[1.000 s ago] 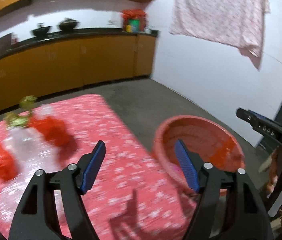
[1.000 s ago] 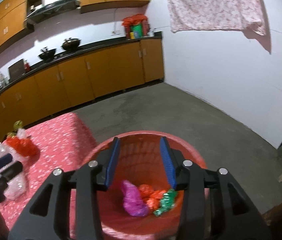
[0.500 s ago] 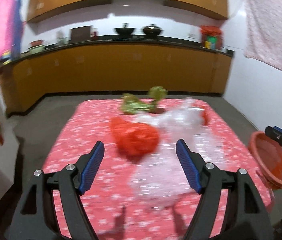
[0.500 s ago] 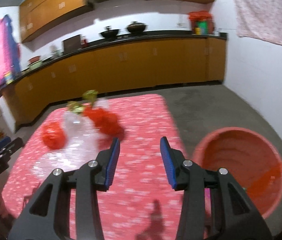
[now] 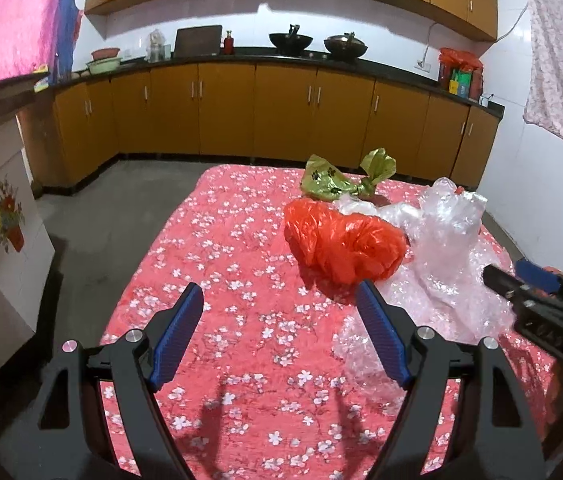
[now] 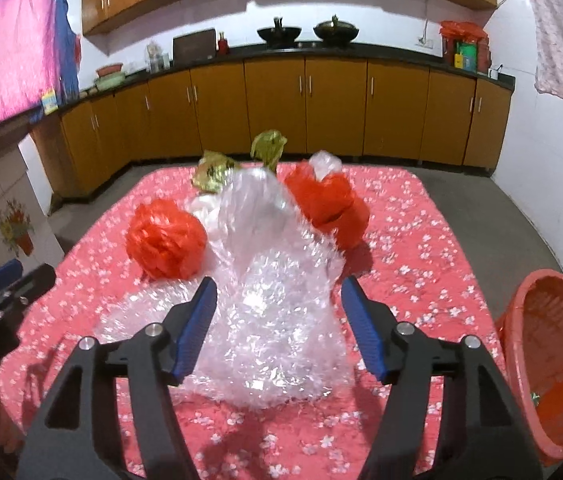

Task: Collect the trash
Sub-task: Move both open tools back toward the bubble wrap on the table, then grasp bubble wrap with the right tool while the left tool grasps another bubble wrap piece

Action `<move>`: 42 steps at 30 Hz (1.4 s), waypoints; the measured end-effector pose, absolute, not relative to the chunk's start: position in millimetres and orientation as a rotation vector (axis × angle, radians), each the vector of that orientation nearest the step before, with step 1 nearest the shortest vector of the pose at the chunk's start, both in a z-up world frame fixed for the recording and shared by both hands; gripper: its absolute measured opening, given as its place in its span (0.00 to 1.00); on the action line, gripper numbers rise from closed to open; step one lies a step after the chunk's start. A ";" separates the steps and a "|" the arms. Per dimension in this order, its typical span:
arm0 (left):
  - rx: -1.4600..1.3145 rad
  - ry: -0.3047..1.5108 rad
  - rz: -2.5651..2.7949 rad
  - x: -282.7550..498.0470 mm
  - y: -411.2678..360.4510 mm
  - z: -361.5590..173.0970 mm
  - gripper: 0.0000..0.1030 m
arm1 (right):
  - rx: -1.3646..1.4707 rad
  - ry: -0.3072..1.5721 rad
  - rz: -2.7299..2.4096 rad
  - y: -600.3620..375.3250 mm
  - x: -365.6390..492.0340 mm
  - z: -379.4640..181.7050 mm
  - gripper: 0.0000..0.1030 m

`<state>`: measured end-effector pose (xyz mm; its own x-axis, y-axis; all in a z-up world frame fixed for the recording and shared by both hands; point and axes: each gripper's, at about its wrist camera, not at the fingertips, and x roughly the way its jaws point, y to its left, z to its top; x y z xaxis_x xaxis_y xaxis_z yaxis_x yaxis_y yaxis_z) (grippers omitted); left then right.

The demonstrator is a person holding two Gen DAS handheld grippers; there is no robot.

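Note:
Trash lies on a table under a red flowered cloth. In the left wrist view an orange-red plastic bag sits just beyond my open left gripper, slightly to its right. A green bag lies behind it and crumpled bubble wrap to the right. My right gripper hovers over the bubble wrap; its jaws are opening, with the wrap showing between the blue pads and no pad pressing on it. Red bags lie at the wrap's left and far right.
A red plastic basket stands on the floor off the table's right side, with a little trash in it. Orange kitchen cabinets line the far wall. A white panel with a flower picture stands left of the table.
Both views have swung left from the basket and floor onto the table. The right gripper left the basket and its jaws have widened. Both grippers now face the trash pile.

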<state>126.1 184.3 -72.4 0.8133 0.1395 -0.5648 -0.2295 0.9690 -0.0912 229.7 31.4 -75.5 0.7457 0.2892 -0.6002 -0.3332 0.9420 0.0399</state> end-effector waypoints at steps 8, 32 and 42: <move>-0.168 0.606 0.131 139.2 170.0 -75.2 0.76 | -0.093 0.715 0.320 20.0 236.4 -95.0 0.23; -0.113 0.755 0.038 182.0 123.2 -105.4 0.77 | -0.064 0.640 0.319 -29.3 207.8 -77.0 0.12; -0.124 0.798 0.024 190.6 117.6 -114.3 0.48 | -0.095 0.633 0.251 -38.1 208.3 -73.5 0.12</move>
<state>190.6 117.6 -114.3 0.6985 -0.0257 -0.7151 -0.0680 0.9924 -0.1021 208.3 -38.1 -73.5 0.7774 0.2026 -0.5955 -0.2605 0.9654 -0.0116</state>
